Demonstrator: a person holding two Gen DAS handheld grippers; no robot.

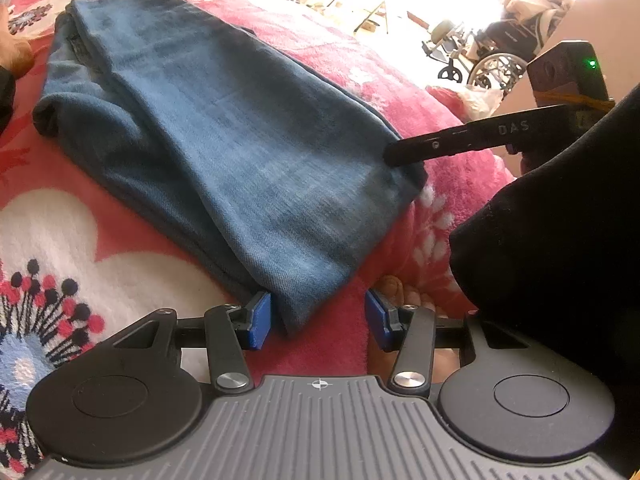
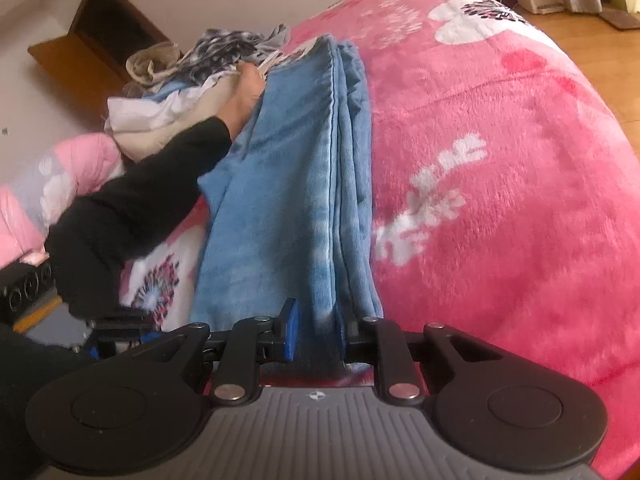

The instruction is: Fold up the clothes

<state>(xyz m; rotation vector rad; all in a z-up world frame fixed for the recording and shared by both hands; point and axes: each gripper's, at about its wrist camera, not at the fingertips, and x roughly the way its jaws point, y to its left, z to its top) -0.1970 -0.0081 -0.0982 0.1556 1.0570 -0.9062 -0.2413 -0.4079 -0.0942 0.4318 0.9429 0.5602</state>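
My left gripper (image 1: 318,320) hovers at the near corner of the folded blue jeans (image 1: 224,148), which lie lengthwise on the pink flowered blanket (image 1: 352,60). Its blue pads (image 1: 259,322) stand apart: the corner of the denim reaches in just beside the left pad, while the other pad is clear of it with bare blanket between, so nothing is pinched there.

My right gripper (image 2: 316,330) is clamped on the jeans (image 2: 304,184). In the right wrist view the stacked denim edges run straight away from me and come down between the two blue pads (image 2: 291,330), which press on them from both sides. From the left wrist view the same gripper (image 1: 394,156) comes in from the right as a dark finger whose tip meets the far corner of the jeans.

White letters reading "DAS" (image 1: 514,127) show on that dark finger. A small green light (image 1: 592,65) glows on the housing behind it. I can read no other writing.

A black sleeve (image 2: 152,184) crosses the left side of the right wrist view, beside a heap of other clothes (image 2: 192,76).
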